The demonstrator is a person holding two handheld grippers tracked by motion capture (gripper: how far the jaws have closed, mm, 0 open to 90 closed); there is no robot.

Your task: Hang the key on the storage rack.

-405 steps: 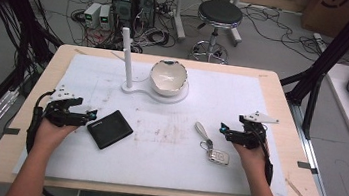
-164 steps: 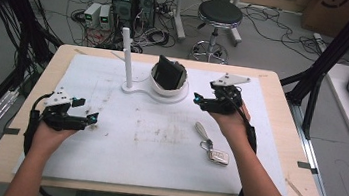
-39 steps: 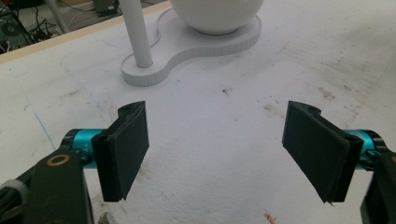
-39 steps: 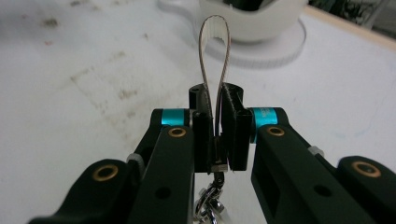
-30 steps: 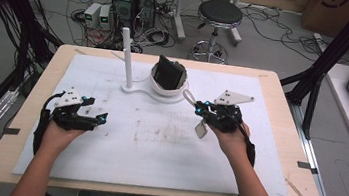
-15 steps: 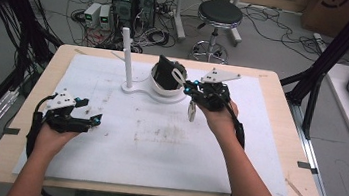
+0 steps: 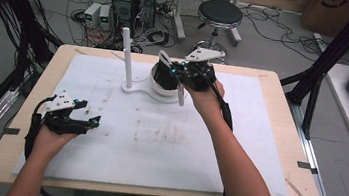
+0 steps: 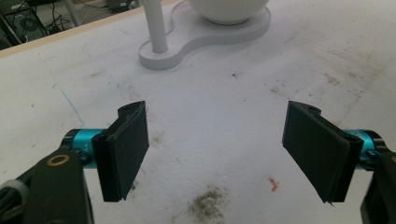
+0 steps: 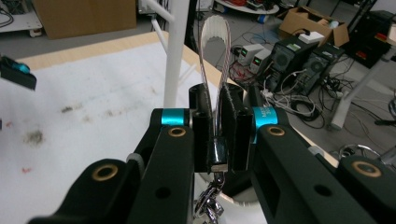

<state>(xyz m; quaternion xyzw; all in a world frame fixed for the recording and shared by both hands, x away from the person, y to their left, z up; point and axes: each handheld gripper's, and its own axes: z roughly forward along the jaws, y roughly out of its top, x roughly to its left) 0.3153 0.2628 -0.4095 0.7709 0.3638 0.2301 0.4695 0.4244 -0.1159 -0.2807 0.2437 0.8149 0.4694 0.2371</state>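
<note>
The right gripper (image 7: 175, 71) clamps a key ring strap (image 9: 215, 70) above the white bowl (image 7: 163, 90); the left gripper (image 8: 215, 149) rests wide open near the table's (image 7: 278, 141) front-left.

Bowl (image 7: 164, 84) on stand base (image 7: 135, 89) near tabletop's (image 7: 256, 153) far edge, centre; post (image 7: 128, 54) just left of bowl. Right gripper (image 7: 178, 71) with keyring strap (image 9: 215, 46) over bowl. Left gripper (image 7: 86, 121) near left edge.

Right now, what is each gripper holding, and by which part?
The right gripper pinches a keyring strap near its metal clasp, the loop standing above the jaws. The left gripper is open, holding nothing.
</note>
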